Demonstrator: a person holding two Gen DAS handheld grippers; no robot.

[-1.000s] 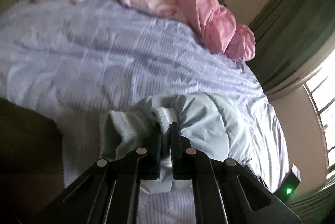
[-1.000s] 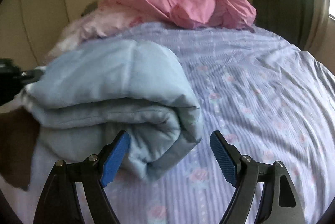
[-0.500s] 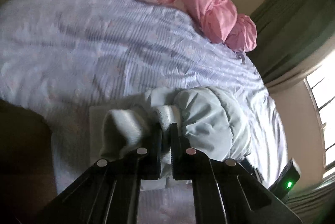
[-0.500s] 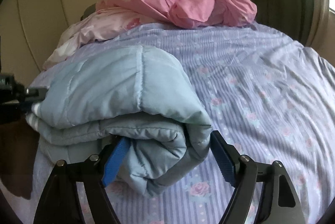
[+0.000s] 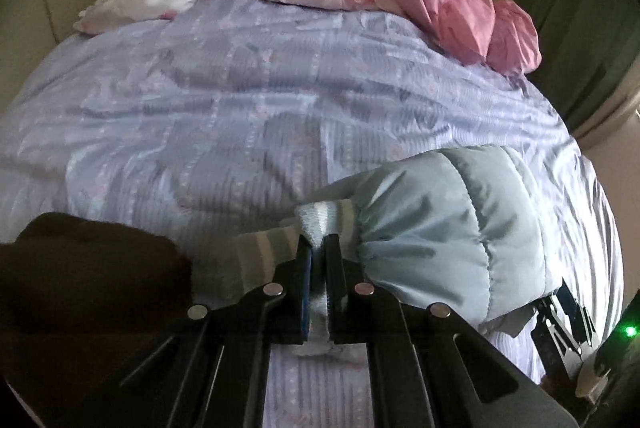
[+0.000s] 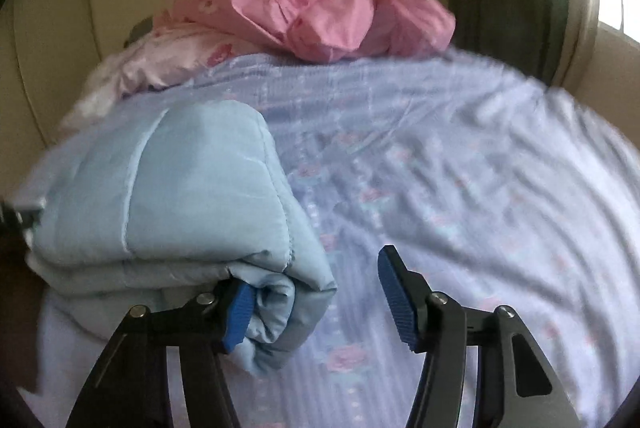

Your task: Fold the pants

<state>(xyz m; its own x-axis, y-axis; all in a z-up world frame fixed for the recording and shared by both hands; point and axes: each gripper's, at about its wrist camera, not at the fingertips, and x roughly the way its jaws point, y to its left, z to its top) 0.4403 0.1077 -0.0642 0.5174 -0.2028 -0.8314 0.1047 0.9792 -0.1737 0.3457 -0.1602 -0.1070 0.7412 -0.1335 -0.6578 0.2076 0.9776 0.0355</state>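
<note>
Left wrist: while the quilted blue pants (image 5: 448,240) lie folded on the lilac bedspread (image 5: 240,116), the left gripper (image 5: 319,248) pinches their striped cuff (image 5: 324,220).
Right wrist: the right gripper (image 6: 316,296) is closing around the bundle's near corner; only one pad (image 6: 240,312) touches it.

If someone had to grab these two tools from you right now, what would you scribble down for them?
Left gripper: shut on the striped cuff of the pants.
Right gripper: jaws closing around the folded end of the bundle; one pad touches it, the other is clear.
Pants: light blue, padded, folded into a thick bundle on the lilac bedsheet.
Done: several folds.
Left: probably finish the right-hand grip, then tidy or set the bundle down.
</note>
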